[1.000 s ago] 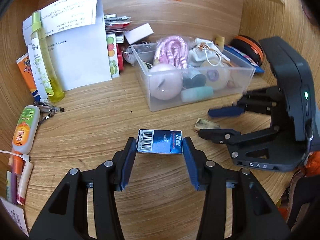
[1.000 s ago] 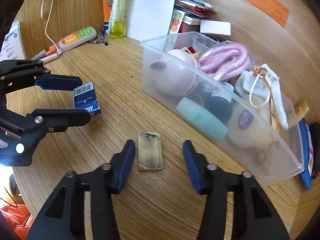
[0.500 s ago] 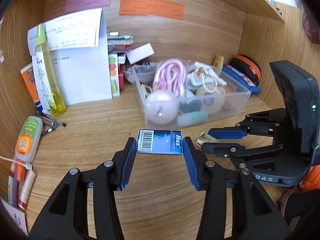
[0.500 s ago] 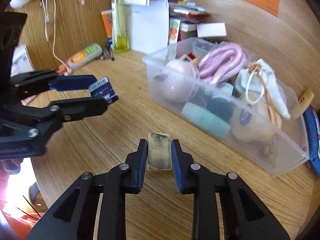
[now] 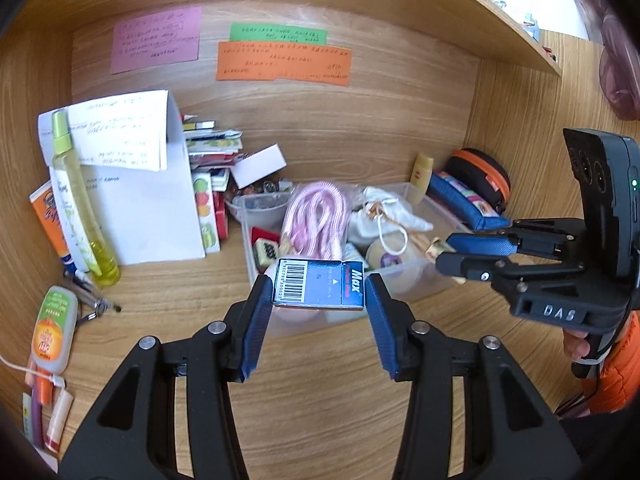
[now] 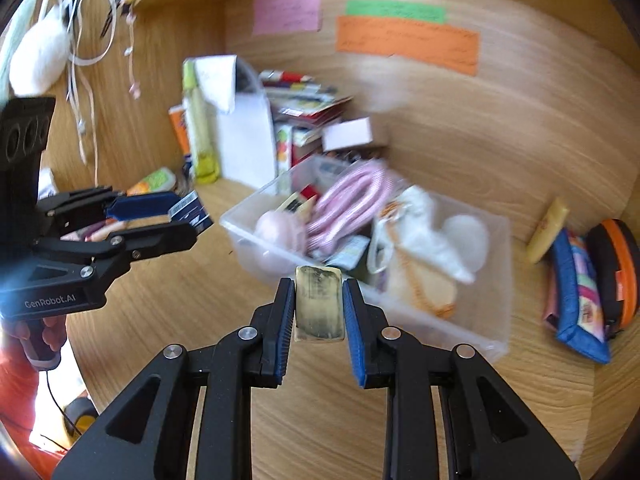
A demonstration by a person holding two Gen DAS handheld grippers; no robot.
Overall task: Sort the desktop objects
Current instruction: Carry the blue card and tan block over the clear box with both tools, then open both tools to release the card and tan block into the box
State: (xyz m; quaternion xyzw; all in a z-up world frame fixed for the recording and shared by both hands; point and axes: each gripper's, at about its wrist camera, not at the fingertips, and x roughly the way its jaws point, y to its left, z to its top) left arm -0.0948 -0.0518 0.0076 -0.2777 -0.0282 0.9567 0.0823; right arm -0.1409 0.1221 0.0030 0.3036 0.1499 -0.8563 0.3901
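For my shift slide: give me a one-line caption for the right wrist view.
Right gripper clamps a worn yellowish block above the desk, before the clear bin.

At the upper middle of the left wrist view we see a pink note (image 5: 156, 39), a green note (image 5: 278, 34) and an orange note (image 5: 283, 61) on the wooden back wall. At the far right of the right wrist view we see a blue pouch (image 6: 576, 292) leaning beside an orange-rimmed black case (image 6: 614, 264).
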